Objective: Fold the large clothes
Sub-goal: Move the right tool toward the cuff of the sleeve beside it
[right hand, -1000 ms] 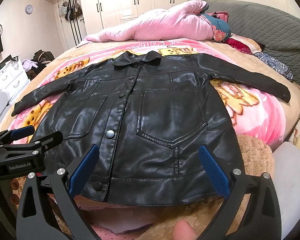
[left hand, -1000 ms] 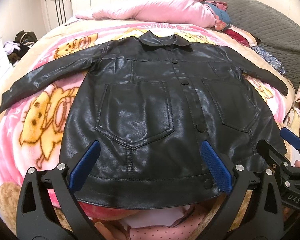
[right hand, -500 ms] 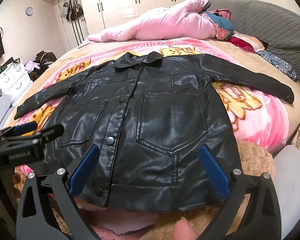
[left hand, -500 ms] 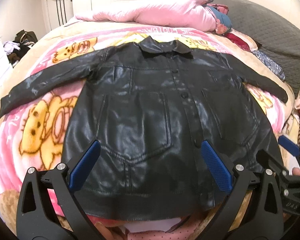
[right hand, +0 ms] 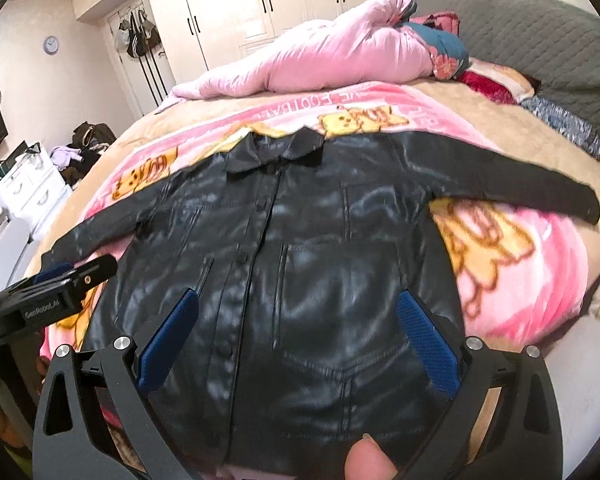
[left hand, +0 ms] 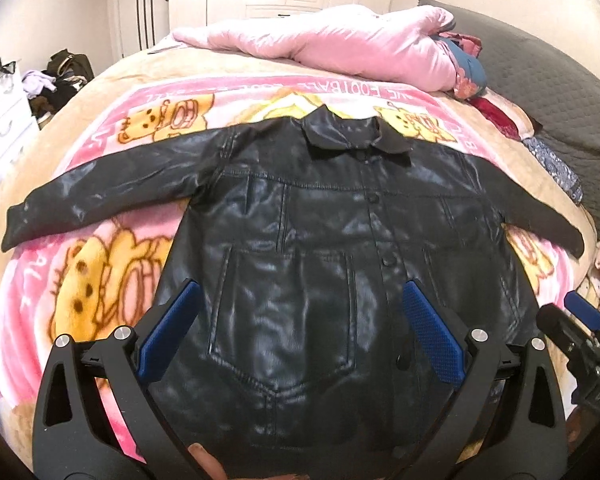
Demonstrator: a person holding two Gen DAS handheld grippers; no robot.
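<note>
A black leather jacket lies flat and face up on the bed, buttoned, collar at the far side, both sleeves spread sideways. It also shows in the right wrist view. My left gripper is open and empty, above the jacket's left pocket near the hem. My right gripper is open and empty, above the right pocket near the hem. The right gripper's tip shows at the right edge of the left wrist view; the left one shows at the left of the right wrist view.
A pink cartoon-bear blanket covers the bed. A pink duvet is heaped at the far side. Folded clothes lie at the back right. A grey headboard is on the right. White drawers stand left.
Both grippers have moved forward over the jacket's lower part, so the hem has slid to the bottom of both views. Both stay open. The jacket has not moved.
</note>
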